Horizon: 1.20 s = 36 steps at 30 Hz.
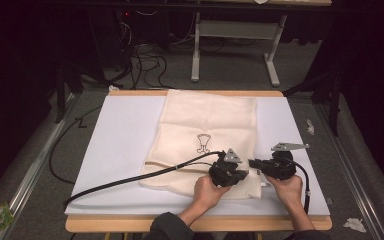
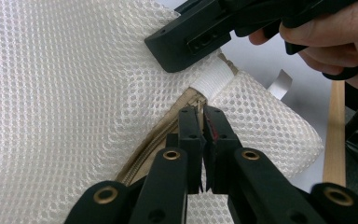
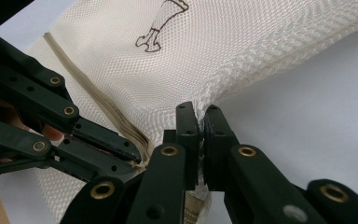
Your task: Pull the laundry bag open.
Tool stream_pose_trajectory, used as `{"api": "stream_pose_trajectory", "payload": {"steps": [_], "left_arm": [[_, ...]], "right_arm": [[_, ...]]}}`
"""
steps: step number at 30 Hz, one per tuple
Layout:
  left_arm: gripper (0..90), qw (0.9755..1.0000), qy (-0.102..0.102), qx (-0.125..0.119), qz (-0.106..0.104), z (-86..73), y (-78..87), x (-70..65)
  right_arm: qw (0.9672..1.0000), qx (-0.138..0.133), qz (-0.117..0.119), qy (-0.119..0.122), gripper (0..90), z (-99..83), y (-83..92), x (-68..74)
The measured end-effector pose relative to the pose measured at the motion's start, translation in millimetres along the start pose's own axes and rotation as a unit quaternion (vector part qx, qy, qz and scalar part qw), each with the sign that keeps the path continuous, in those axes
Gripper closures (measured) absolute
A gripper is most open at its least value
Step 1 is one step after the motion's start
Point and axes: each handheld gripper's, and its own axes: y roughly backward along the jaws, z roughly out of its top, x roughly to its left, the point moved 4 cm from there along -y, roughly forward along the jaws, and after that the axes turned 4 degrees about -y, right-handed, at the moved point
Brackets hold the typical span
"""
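Observation:
A cream mesh bag (image 1: 205, 125) with a small dark drawing (image 1: 203, 143) lies flat on the white mat (image 1: 120, 140). Its tan zipper (image 2: 154, 144) runs along the near edge. My left gripper (image 1: 244, 175) is at the bag's near right corner, jaws shut on the zipper pull (image 2: 199, 108) beside a white fabric tab (image 2: 212, 79). My right gripper (image 1: 254, 164) faces it from the right, shut on the bag's mesh edge (image 3: 199, 109). In the right gripper view the left gripper (image 3: 137, 156) meets the zipper (image 3: 98, 100) just left of my jaws.
The left gripper's black cable (image 1: 130, 179) trails across the mat to the near left corner. The wooden table edge (image 1: 130, 224) runs along the front. A desk frame (image 1: 230, 45) and loose cables stand on the floor beyond the table.

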Motion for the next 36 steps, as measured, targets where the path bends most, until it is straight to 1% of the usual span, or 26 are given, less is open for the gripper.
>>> {"api": "stream_pose_trajectory", "payload": {"steps": [2, 4, 7, 8, 10, 13, 15, 17, 20, 23, 24, 25, 26, 28, 29, 30, 31, 32, 33, 34, 35, 36], "left_arm": [[86.8, 1.0, 0.001, -0.001, -0.001, 0.1, -0.3, 0.6], [86.8, 1.0, -0.002, 0.003, 0.002, -0.5, -0.1, 1.1], [86.8, 1.0, 0.0, 0.004, 0.005, -0.9, -0.1, 0.6], [86.9, 1.0, 0.0, 0.005, 0.001, -0.7, -0.2, 1.9], [86.8, 1.0, 0.001, 0.006, 0.002, -0.6, 0.0, 2.1], [86.9, 0.9999, -0.002, 0.005, 0.011, -0.2, 1.7, 1.4], [86.9, 0.9999, 0.002, 0.005, 0.009, -0.6, 0.4, 2.1], [86.9, 0.9999, 0.002, 0.005, 0.01, -1.1, -0.2, 1.7], [86.9, 0.9999, -0.001, 0.009, 0.014, -1.3, 1.4, 1.5], [86.9, 0.9999, 0.001, 0.007, 0.012, -0.8, 1.6, 2.2], [86.9, 0.9999, 0.01, 0.009, 0.006, 1.0, 1.2, 5.2], [86.9, 0.9999, 0.01, 0.009, 0.006, 1.0, 1.2, 5.2], [86.9, 0.9998, 0.012, 0.01, 0.009, 1.9, 1.8, 6.3], [86.9, 0.9995, 0.002, 0.014, 0.03, 2.4, 6.9, 6.3], [86.9, 0.9993, -0.003, 0.015, 0.033, 1.6, 8.5, 6.1], [86.9, 0.9993, -0.004, 0.015, 0.035, 0.6, 9.0, 6.0], [86.9, 0.9994, 0.0, 0.014, 0.033, -0.1, 8.9, 6.7], [86.9, 0.9995, 0.006, 0.016, 0.026, -1.5, 8.3, 9.4], [86.9, 0.9995, 0.01, 0.018, 0.026, -2.2, 7.7, 11.7], [86.9, 0.9995, 0.01, 0.018, 0.026, -2.2, 7.7, 11.7], [86.9, 0.9993, 0.01, 0.021, 0.03, -3.4, 9.5, 14.6], [86.9, 0.9993, 0.011, 0.019, 0.032, -3.7, 11.9, 15.4]], "right_arm": [[1.0, 0.0, -0.002, 0.004, 88.1, -0.6, -0.4, 0.1], [1.0, 0.002, -0.004, 0.004, 88.1, -1.5, -0.5, -0.6], [1.0, 0.004, -0.004, 0.006, 88.2, -2.7, -1.4, -1.2], [1.0, 0.005, -0.005, 0.006, 88.2, -2.5, -1.4, -1.3], [0.9999, 0.005, -0.006, 0.007, 88.2, -2.6, -1.5, -1.3], [0.9999, 0.01, -0.008, 0.011, 88.2, -3.5, -1.3, -1.3], [0.9998, 0.01, -0.008, 0.012, 88.3, -3.2, -1.2, -1.9], [0.9998, 0.012, -0.012, 0.012, 88.2, -3.6, -1.1, -1.7], [0.9998, 0.012, -0.01, 0.01, 88.3, -4.7, -1.3, -1.5], [0.9998, 0.01, -0.01, 0.012, 88.3, -4.0, -1.3, -1.7], [0.9998, 0.011, -0.011, 0.013, 88.3, -3.4, -1.3, -2.3], [0.9998, 0.011, -0.011, 0.013, 88.3, -3.4, -1.3, -2.3], [0.9998, 0.01, -0.011, 0.012, 88.3, -2.4, -1.3, -2.9], [0.9998, 0.007, -0.014, 0.013, 88.4, -0.4, 1.4, -3.1], [0.9998, 0.005, -0.015, 0.013, 88.4, 0.1, 2.7, -3.1], [0.9998, 0.006, -0.015, 0.011, 88.4, 0.3, 3.9, -3.4], [0.9998, 0.004, -0.014, 0.011, 88.4, 0.4, 3.8, -4.2], [0.9998, 0.005, -0.016, 0.01, 88.4, 0.0, 3.6, -4.4], [0.9998, 0.007, -0.016, 0.012, 88.4, -0.4, 2.3, -5.1], [0.9998, 0.007, -0.016, 0.012, 88.4, -0.4, 2.3, -5.1], [0.9997, 0.01, -0.021, 0.013, 88.4, -0.4, 1.1, -6.6], [0.9996, 0.009, -0.022, 0.012, 88.4, -0.6, 1.6, -7.4]]}}
